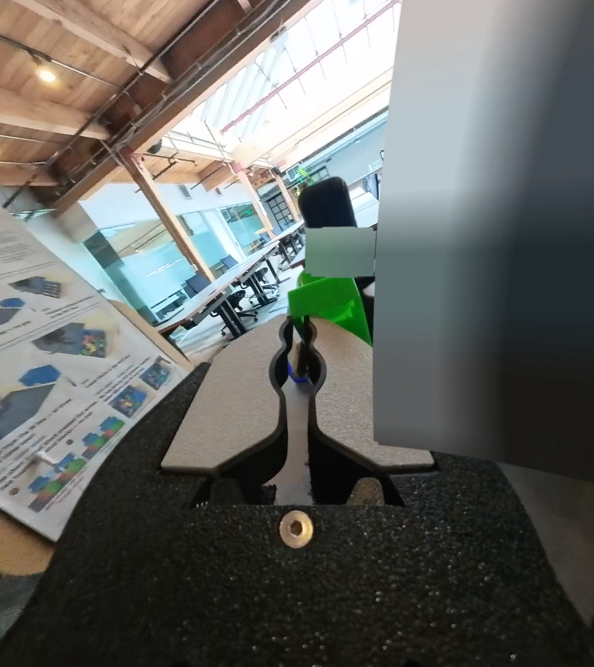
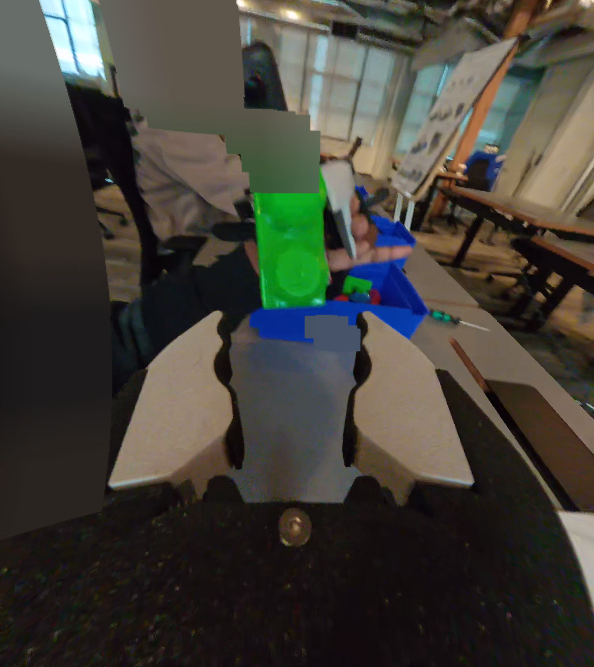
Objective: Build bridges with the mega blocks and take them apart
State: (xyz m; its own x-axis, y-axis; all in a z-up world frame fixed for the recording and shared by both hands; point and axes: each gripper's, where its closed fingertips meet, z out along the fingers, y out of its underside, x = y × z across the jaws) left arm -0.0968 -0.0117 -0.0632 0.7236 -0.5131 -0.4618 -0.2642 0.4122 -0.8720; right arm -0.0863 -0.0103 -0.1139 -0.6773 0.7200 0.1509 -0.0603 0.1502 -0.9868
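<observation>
Our left gripper (image 1: pixel 298 325) points upward, its fingers (image 1: pixel 241 379) nearly closed with only a thin slit between them. Our right gripper (image 2: pixel 291 317) sits level, fingers (image 2: pixel 180 397) spread wide apart with nothing between them.

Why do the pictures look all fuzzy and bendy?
Left wrist view: the poster is smeared and the roof beams curve from the wide lens, with bright glare from the skylight. Right wrist view: the green block and blue bin are blurry, while the tongs look sharper.
</observation>
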